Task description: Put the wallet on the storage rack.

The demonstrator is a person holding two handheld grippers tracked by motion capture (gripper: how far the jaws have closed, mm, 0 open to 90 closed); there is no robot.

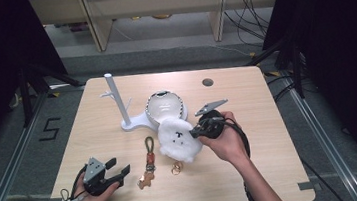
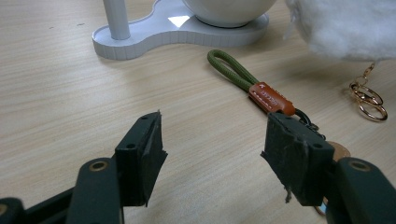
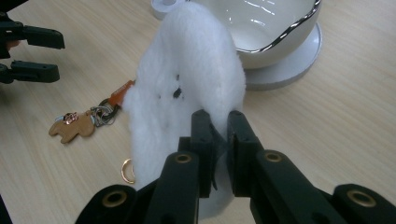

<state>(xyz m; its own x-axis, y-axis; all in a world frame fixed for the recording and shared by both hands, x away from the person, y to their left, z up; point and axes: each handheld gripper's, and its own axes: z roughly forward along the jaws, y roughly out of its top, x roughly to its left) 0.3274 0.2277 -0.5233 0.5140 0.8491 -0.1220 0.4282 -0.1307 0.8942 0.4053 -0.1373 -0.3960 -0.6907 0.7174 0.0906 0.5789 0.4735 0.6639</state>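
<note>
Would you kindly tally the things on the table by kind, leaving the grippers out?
Plush keychains: 1, the white plush, pinched by the right gripper
Strap keychains: 1, the green strap keychain
Stands: 1, the white stand
Bowls: 1, the white bowl
Total: 4

Bowl on white stand; keychain.

Fluffy white plush toy, probably cloth

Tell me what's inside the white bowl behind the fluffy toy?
The bowl looks empty where its shiny white inside shows. The fluffy toy, pinched by the right tongs, hides the bowl's near side.
</note>
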